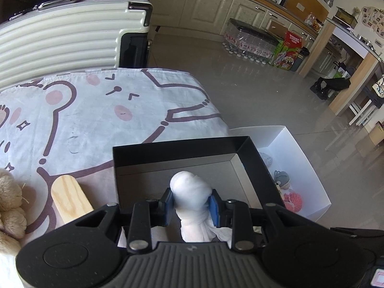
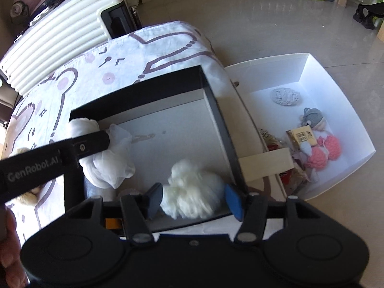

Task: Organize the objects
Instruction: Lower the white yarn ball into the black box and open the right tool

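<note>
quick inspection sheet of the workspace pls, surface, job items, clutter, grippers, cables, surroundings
surface: cartoon-print cloth covers the table
job's things: black box on the cloth holds a fluffy white ball; white box on the floor holds knitted toys
clutter: wooden piece and a beige plush on the cloth
grippers: left gripper shut on a white cloth bundle over the black box; right gripper open around the fluffy ball
cables: nothing seen
surroundings: white suitcase, cabinets, bottled water packs
</note>
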Demonstrator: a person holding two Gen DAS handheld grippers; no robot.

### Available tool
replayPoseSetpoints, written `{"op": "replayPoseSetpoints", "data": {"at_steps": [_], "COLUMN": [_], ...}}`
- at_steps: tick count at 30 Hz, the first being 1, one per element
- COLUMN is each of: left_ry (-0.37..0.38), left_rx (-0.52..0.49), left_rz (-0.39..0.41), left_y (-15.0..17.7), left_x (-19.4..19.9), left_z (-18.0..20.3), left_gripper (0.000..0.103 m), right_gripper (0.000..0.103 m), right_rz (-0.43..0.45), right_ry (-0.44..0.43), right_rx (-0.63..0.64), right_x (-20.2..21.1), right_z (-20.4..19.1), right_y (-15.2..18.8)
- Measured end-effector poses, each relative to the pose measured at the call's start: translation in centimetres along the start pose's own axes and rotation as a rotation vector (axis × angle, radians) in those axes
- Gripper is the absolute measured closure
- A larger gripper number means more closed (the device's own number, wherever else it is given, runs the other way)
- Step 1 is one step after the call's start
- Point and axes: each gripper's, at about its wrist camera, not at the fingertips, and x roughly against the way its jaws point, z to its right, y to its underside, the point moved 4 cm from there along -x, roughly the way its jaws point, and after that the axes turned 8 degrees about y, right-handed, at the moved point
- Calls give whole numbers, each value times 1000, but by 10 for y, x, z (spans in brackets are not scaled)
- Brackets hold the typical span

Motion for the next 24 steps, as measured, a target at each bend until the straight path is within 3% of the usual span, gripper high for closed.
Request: {"op": "replayPoseSetpoints", "data": {"at_steps": [5,9,12,15,18,24], "left_ry": [3,-14,-17,-13,-9,14], "left_rx": [-11,1,33,71,90,119], "left_rz": [-8,0,4,6,4,-2], "left_y": [2,1,-1,-2,-3,-2], "left_x": [-4,-2,1,2,4,3], "left_z": [7,2,-7,-16,-21,-23], "left_gripper": [71,71,71,71,71,71], "right_gripper": [50,51,62,80,92,96], "right_rz": [29,18,82,129,67,-90], "right_ry": [-29,12,68,-11,-135,-105], "right_rx": [-15,66,137,112,71,54], "right_x": [7,0,7,21,15,-21], "right_z": [5,-5,-12,-17,-25,-31], "right_y": [-5,-1,-3,-13,-15,3]}}
